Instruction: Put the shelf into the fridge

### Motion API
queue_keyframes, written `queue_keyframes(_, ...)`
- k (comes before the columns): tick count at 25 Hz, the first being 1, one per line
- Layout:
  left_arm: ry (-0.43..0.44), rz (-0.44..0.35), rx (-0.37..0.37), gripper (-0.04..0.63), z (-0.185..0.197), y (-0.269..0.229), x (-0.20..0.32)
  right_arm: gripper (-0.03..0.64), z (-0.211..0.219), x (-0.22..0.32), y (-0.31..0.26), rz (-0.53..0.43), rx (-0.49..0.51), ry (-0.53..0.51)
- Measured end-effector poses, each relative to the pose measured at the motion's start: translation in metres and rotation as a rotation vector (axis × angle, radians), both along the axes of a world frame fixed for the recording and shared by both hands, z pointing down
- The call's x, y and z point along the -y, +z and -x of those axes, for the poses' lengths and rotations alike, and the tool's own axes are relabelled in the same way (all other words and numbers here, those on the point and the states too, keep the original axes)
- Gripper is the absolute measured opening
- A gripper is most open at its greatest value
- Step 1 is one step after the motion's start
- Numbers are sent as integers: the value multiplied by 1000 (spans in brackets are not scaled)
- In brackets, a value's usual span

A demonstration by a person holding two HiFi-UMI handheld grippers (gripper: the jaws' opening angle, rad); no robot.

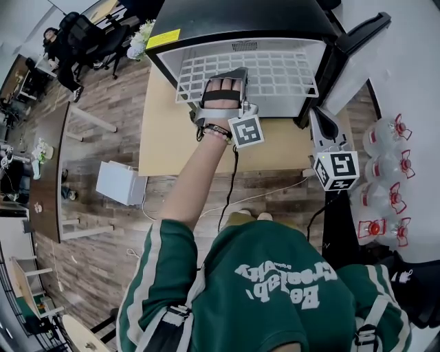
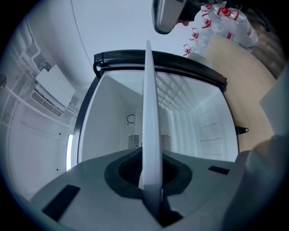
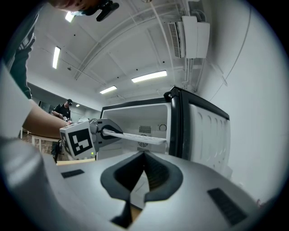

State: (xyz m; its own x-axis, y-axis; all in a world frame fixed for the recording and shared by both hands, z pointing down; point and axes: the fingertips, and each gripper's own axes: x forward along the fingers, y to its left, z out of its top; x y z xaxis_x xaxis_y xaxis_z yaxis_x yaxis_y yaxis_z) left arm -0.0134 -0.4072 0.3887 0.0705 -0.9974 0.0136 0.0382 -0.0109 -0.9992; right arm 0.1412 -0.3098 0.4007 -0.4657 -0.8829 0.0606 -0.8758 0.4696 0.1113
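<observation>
The left gripper (image 2: 151, 189) pinches the near edge of the shelf (image 1: 275, 72), which lies half inside the fridge (image 1: 240, 20). The right gripper (image 3: 133, 200), closed and empty, is apart on its right.

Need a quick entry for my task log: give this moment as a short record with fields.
fridge: on the table, door open
shelf: white wire grid, roughly level, far end at the fridge opening
left hand-held gripper: shut on the shelf's near edge
right hand-held gripper: empty, jaws together, beside the open door
bottles: red-capped, on the floor at the right
</observation>
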Motion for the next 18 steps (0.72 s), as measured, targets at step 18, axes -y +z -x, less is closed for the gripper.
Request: queue_keyframes(18,8,-48,19,39,1,4,13,5,8,9,-4,-11,-5,2)
